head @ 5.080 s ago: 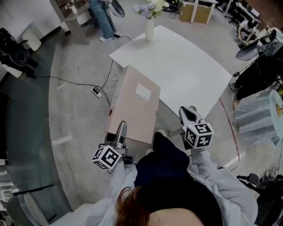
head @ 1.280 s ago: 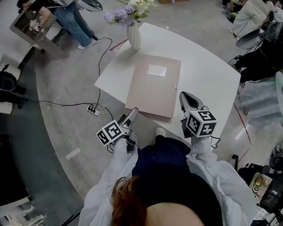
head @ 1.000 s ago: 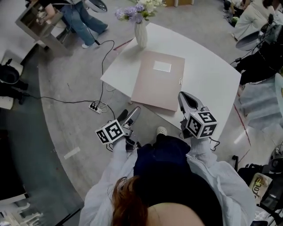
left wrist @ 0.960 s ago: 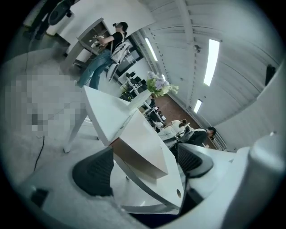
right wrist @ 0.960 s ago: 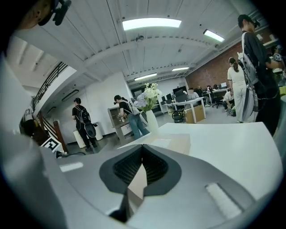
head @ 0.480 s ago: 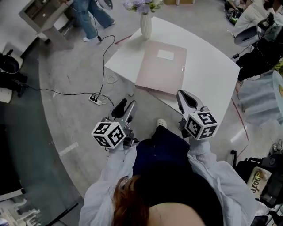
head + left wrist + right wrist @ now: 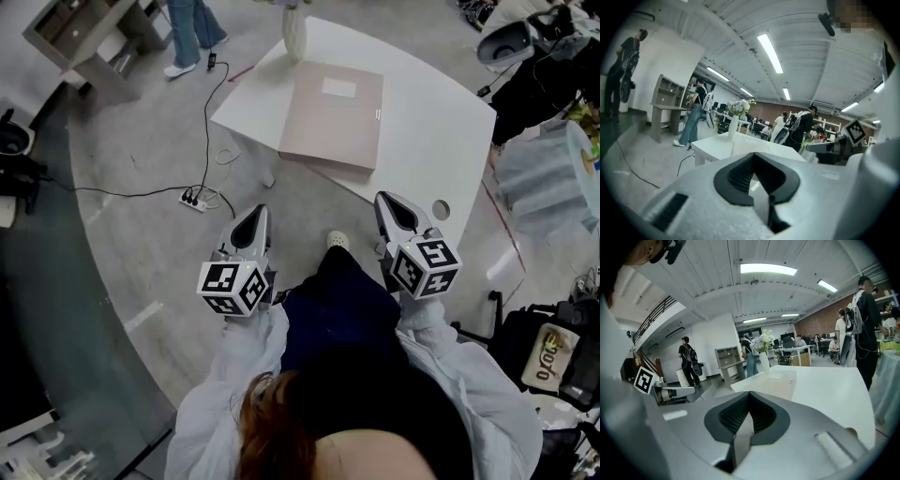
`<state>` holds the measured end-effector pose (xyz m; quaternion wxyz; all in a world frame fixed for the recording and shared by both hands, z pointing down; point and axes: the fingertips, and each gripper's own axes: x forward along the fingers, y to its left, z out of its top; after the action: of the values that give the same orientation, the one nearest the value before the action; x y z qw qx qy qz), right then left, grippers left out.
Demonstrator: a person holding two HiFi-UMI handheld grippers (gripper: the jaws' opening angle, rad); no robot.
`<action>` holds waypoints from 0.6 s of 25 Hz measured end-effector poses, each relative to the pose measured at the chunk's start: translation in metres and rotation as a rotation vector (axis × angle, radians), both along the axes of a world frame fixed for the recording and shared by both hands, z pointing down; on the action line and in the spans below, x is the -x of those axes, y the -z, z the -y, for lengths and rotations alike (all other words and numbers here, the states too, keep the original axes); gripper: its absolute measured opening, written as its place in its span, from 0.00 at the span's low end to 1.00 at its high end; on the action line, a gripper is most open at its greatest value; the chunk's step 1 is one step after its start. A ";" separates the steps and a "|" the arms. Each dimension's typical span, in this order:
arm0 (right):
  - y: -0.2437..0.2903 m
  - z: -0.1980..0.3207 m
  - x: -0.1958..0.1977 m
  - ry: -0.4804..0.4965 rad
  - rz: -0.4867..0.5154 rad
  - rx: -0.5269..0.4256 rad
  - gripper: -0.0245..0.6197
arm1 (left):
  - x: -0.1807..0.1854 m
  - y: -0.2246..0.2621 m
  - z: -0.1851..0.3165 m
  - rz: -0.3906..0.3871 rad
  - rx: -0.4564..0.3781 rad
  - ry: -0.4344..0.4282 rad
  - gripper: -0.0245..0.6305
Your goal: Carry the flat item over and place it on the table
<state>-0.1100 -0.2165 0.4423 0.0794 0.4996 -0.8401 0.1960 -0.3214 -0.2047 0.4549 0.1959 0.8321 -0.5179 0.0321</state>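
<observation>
Folder (image 7: 332, 120) flat on table (image 7: 427, 112), long axis toward vase (image 7: 294, 34), label (image 7: 338, 88) end far.

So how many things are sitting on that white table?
2. A flat pinkish folder lies on the left part of the table, and a white vase stands at the far corner beyond it. The frame cuts off that corner, so more may hide there.

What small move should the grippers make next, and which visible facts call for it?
Probably just hold both grippers back, since the task looks done: the pink folder lies flat on the white table, while the left gripper, jaws just closed on nothing, and the right gripper, shut and empty, hang short of the table.
</observation>
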 end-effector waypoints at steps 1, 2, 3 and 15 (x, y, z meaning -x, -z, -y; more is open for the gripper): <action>-0.003 -0.005 -0.001 -0.005 -0.005 0.006 0.05 | -0.001 -0.002 -0.004 0.030 -0.001 -0.012 0.04; -0.006 -0.010 -0.001 -0.009 -0.011 0.011 0.05 | -0.002 -0.004 -0.008 0.051 -0.002 -0.025 0.04; -0.008 -0.014 -0.001 -0.014 -0.016 0.014 0.05 | -0.003 -0.005 -0.011 0.063 -0.002 -0.036 0.04; -0.009 -0.037 0.004 -0.036 -0.036 0.014 0.05 | -0.005 -0.009 -0.034 0.096 -0.012 -0.102 0.04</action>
<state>-0.1140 -0.1799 0.4513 0.0945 0.5175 -0.8280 0.1941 -0.3169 -0.1710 0.4642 0.1637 0.8561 -0.4839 0.0788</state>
